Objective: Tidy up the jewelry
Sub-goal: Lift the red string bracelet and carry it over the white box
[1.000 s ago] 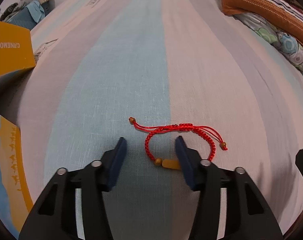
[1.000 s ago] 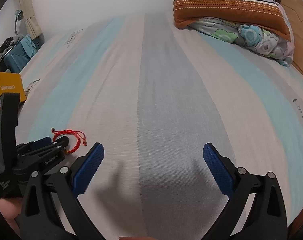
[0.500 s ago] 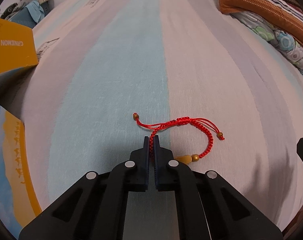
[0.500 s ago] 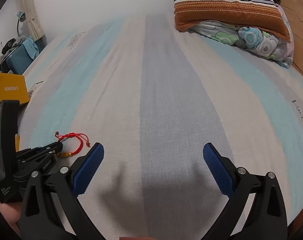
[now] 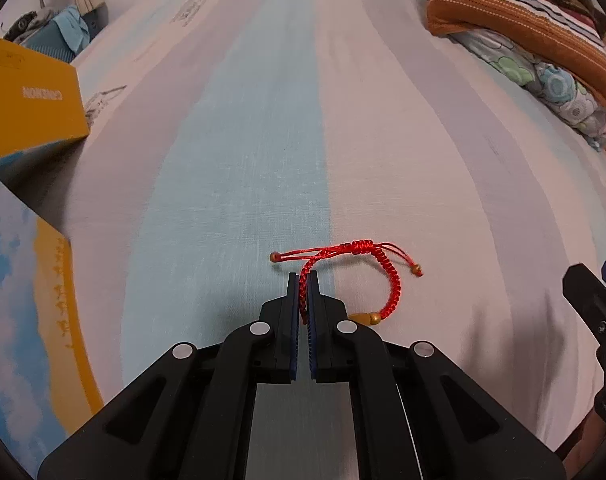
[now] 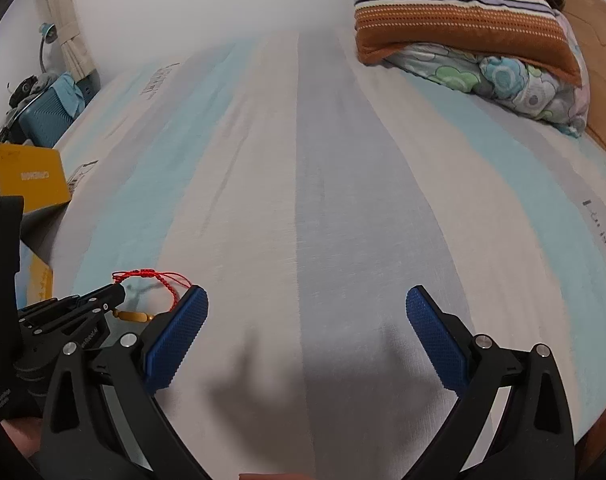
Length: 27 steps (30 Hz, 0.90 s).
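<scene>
Red braided cord bracelet (image 5: 391,276) sits pinched between our left gripper (image 5: 303,280) jaws, its loop trailing right of them over the striped bedsheet (image 5: 263,140). Our right gripper (image 6: 307,308), jaws wide apart, hovers further right, holding nothing.

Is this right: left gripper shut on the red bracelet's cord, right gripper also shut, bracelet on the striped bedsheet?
One error: the right gripper is open, its blue pads spread wide over the striped bedsheet and holding nothing, as the right wrist view shows. The rest holds: the left gripper is shut on the red bracelet, clear in the left wrist view.
</scene>
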Motion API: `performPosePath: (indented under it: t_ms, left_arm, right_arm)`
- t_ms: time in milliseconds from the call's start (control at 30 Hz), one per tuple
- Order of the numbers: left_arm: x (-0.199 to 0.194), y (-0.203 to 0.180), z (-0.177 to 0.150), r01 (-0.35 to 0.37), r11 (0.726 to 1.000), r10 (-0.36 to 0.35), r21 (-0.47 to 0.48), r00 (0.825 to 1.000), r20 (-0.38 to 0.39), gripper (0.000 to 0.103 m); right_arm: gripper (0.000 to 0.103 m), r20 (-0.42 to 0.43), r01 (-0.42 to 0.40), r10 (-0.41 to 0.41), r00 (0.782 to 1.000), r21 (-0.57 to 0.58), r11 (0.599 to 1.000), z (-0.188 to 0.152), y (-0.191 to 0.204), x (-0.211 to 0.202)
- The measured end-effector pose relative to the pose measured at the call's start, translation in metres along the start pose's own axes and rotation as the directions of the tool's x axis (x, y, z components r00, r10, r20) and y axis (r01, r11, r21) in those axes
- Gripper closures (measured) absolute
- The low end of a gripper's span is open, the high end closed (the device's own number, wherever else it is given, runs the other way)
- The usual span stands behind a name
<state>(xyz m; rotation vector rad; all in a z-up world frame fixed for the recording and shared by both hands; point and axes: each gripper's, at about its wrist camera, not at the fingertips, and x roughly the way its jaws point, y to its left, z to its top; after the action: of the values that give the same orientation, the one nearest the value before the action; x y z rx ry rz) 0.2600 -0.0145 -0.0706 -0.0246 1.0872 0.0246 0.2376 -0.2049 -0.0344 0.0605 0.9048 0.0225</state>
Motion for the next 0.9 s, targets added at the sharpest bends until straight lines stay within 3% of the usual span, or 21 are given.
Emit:
performPosePath:
  t_ms: [467, 900]
  left_arm:
    - [-0.070, 0.017, -0.018, 0.008, 1.000, -0.008, -0.004, 0.997, 0.071, 0.100]
    - [-0.141, 0.065, -0.044, -0.011, 0.998, 0.019, -0.054, 0.989, 0.150, 0.100]
  right_arm:
    - [0.008, 0.031, 0.018, -0.017, 0.999, -0.023, 1.000, -0.012, 0.029, -0.053]
    - [0.008, 0.035, -0.065, 0.066, 0.997, -0.041, 0.997, -0.023, 0.071, -0.110]
